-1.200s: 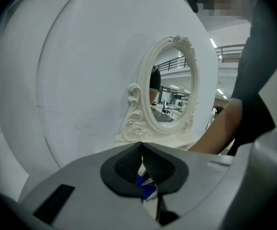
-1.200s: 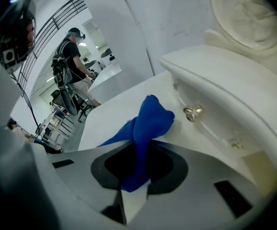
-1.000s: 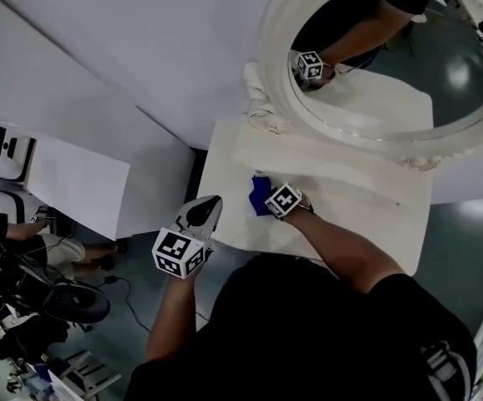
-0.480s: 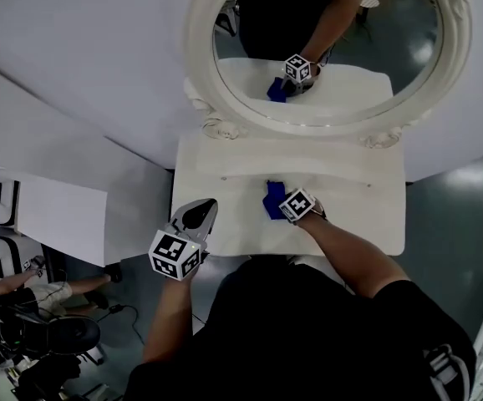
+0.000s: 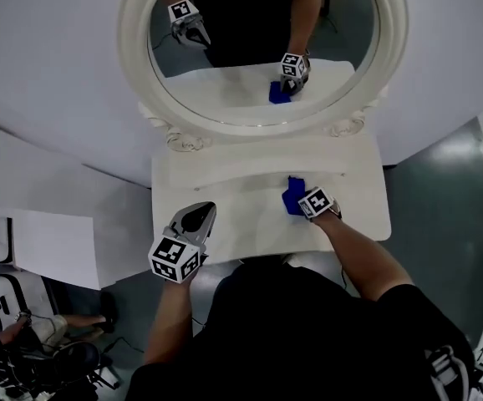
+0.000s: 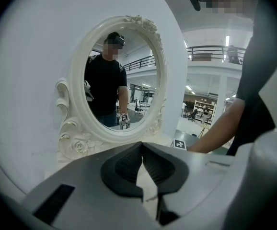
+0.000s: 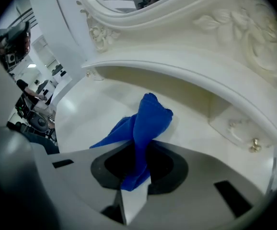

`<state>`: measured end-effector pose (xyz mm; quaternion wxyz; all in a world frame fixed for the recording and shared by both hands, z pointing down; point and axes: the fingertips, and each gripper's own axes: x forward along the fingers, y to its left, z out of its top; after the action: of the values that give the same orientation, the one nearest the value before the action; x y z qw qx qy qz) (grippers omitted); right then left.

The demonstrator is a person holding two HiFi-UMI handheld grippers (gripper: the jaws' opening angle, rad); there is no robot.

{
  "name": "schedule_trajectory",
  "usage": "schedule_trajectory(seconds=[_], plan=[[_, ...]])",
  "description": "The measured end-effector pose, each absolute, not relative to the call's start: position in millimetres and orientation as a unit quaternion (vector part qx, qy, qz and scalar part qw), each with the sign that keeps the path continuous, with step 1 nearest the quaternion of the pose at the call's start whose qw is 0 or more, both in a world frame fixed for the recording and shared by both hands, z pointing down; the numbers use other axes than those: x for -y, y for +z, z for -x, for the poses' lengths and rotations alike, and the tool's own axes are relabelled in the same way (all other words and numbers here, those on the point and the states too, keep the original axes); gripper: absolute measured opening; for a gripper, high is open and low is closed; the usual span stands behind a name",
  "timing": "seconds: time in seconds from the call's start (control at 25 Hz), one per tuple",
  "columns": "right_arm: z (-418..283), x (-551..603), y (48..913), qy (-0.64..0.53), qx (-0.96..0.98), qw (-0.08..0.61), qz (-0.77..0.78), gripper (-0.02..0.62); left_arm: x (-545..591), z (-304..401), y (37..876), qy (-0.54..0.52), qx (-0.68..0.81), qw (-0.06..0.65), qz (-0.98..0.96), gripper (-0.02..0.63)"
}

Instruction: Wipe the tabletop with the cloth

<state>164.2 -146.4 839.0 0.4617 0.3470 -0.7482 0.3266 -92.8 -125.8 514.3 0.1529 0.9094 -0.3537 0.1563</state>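
A blue cloth (image 5: 293, 195) lies bunched on the white tabletop (image 5: 225, 215), right of centre, below the raised back ledge. My right gripper (image 5: 302, 200) is shut on the cloth (image 7: 145, 128), which sticks out ahead of the jaws and touches the tabletop (image 7: 95, 114). My left gripper (image 5: 198, 219) hovers over the table's front left edge, shut with nothing between its jaws. In the left gripper view the left gripper (image 6: 141, 164) points toward the oval mirror (image 6: 117, 85).
An ornate white oval mirror (image 5: 258, 48) stands at the back of the table and reflects both grippers and the cloth. A raised ledge (image 7: 186, 75) with a small knob (image 7: 254, 145) runs under it. The floor drops off at the table's left and right.
My right gripper has slid the blue cloth rightward across the tabletop. The head view has swung so that the mirror now sits centred. The left gripper has held its place.
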Motion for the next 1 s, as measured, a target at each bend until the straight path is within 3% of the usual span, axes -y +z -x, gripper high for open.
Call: schedule_trajectory(seconds=[0.48, 1.0], plan=[[-345, 125, 835, 0.370, 0.663, 0.442, -0.477, 0.060, 133, 30, 524, 0.169, 0.301, 0.149, -0.927, 0.014], [-427, 96, 833, 0.397, 0.600, 0.434, -0.542, 0.058, 133, 19, 528, 0.172, 0.291, 0.152, -0.929, 0.014]])
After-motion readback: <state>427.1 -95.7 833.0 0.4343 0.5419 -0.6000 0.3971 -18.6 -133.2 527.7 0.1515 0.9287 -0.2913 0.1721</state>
